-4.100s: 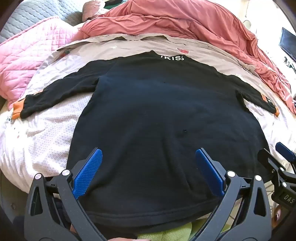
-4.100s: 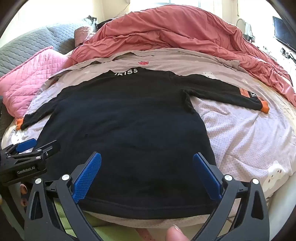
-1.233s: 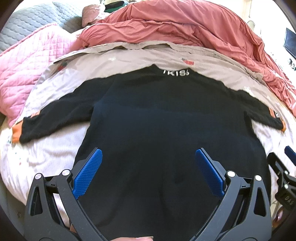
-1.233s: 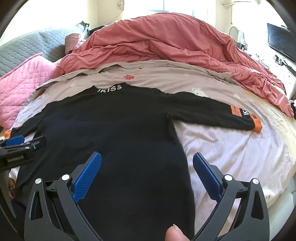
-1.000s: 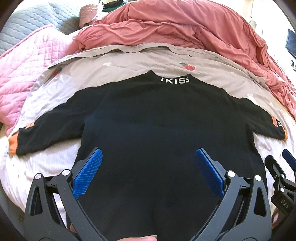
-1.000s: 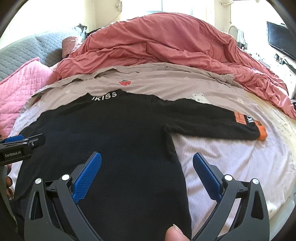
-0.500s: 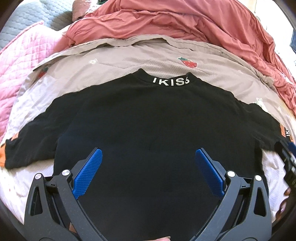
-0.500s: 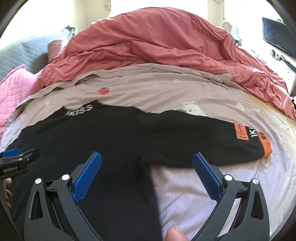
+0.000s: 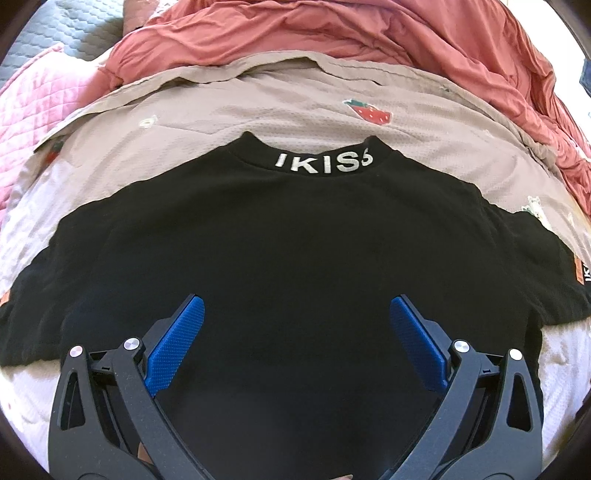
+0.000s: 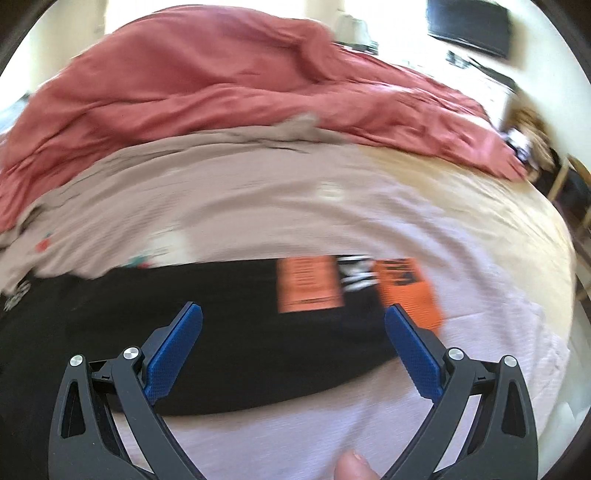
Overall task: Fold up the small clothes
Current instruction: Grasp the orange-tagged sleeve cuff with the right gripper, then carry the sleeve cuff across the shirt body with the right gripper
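Note:
A black long-sleeved top (image 9: 295, 251) lies flat on the bed, back up, with white letters on its collar (image 9: 325, 162). My left gripper (image 9: 295, 314) is open and empty above the middle of the top's body. My right gripper (image 10: 291, 314) is open and empty over the top's right sleeve (image 10: 258, 325), close to the orange patch (image 10: 306, 284) and the orange cuff (image 10: 410, 291). The right wrist view is blurred by motion.
The top rests on a beige and pale pink bed sheet (image 9: 258, 107) with a strawberry print (image 9: 369, 110). A bunched red duvet (image 9: 332, 33) lies behind. A pink quilted pillow (image 9: 33, 96) sits at the far left. A dark screen (image 10: 469, 18) hangs on the far wall.
Both grippers have moved forward over the top, away from its hem. The left now nears the collar; the right has swung right to the sleeve end. Both stayed open.

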Demonstrator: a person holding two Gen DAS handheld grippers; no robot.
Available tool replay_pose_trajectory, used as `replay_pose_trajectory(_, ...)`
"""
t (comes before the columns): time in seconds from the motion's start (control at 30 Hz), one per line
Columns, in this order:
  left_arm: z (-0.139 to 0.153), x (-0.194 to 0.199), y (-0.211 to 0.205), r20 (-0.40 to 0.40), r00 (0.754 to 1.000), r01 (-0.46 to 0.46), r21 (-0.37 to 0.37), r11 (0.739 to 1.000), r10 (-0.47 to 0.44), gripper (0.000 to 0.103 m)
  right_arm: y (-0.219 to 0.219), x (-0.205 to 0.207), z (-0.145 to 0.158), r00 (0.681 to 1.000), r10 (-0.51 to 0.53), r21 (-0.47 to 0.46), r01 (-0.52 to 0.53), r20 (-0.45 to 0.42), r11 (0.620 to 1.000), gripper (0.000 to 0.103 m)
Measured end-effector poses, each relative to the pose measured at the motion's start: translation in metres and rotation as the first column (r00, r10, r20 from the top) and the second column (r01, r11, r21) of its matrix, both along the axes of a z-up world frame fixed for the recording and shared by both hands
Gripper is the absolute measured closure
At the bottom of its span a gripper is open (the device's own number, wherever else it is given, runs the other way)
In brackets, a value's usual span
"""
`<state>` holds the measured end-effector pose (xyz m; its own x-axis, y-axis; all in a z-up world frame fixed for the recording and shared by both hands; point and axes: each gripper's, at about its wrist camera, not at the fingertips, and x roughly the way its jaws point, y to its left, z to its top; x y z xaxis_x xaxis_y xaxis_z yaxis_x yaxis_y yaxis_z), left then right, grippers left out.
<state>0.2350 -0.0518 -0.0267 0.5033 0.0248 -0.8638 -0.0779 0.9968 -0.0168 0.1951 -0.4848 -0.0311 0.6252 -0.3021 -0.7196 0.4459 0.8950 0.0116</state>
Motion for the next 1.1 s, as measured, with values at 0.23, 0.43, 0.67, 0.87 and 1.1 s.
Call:
replay_pose_trajectory(0.23, -0.013, 0.000, -0.001, 0.046, 0.999, 0.008, -0.025, 1.000, -0.007, 0.008, -0.068, -0.001, -0.026, 0.993, -0.089, 0.085, 0.095, -0.072, 0.992, 0.004)
replay_pose_trajectory(0.43, -0.023, -0.002, -0.002, 0.063, 0.998, 0.006, 0.029, 1.000, -0.008, 0.009, -0.078, 0.007, -0.046, 0.995, -0.054, 0.155, 0.066, -0.081, 0.986, 0.037)
replay_pose_trajectory(0.67, -0.025, -0.005, 0.001, 0.089, 0.996, 0.012, 0.025, 1.000, -0.014, 0.040, -0.063, 0.003, -0.026, 1.000, 0.022, 0.163, -0.025, 0.015, 0.986, 0.085)
replay_pose_trajectory(0.87, -0.021, -0.010, 0.010, 0.111, 0.994, 0.022, -0.009, 1.000, -0.021, 0.045, -0.034, -0.007, 0.013, 0.986, 0.100, 0.173, -0.123, 0.136, 0.977, 0.089)
replay_pose_trajectory(1.1, -0.004, -0.020, 0.022, 0.142, 0.990, 0.033, -0.035, 0.999, -0.028, 0.045, 0.062, -0.005, 0.075, 0.913, 0.298, 0.154, -0.348, 0.277, 0.925, 0.090)
